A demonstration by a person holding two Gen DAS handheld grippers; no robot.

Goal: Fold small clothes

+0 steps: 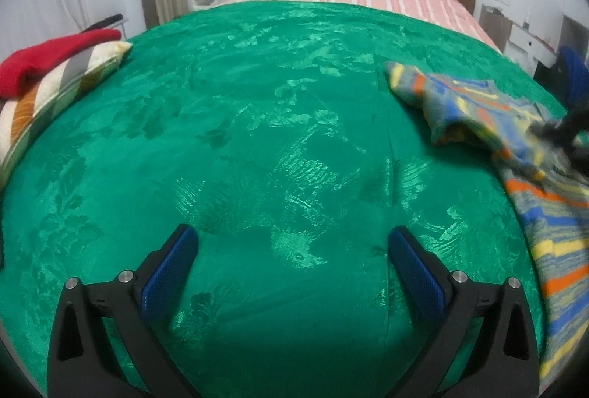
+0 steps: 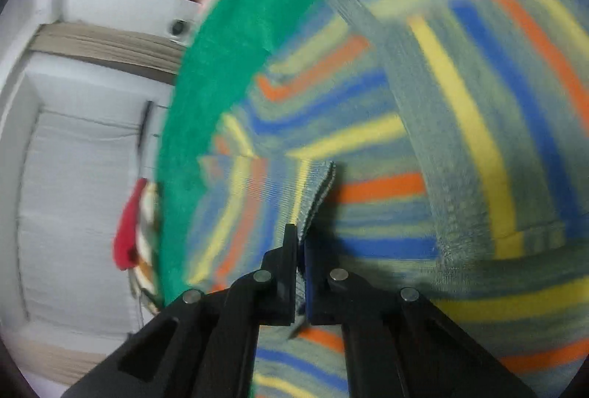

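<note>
While the striped garment (image 1: 478,111) lies rumpled and unfolded on the green blanket (image 1: 257,125), the task appears barely begun: no neat fold shows, and everything from flattening onward looks to remain. The garment sits far to the right of the left gripper (image 1: 292,243) and partly lifted. The right gripper (image 2: 300,269) is pressed together on a ribbed edge of the garment, the cloth pinched between its jaws, with the remaining fabric spread ahead of it and to its right. Its view is tilted and blurred, suggesting a rolled wrist. The left gripper hangs over bare blanket, jaws spread wide, holding nothing. A red cloth (image 1: 48,59) rests on a pillow (image 1: 55,92) far to its left.
</note>
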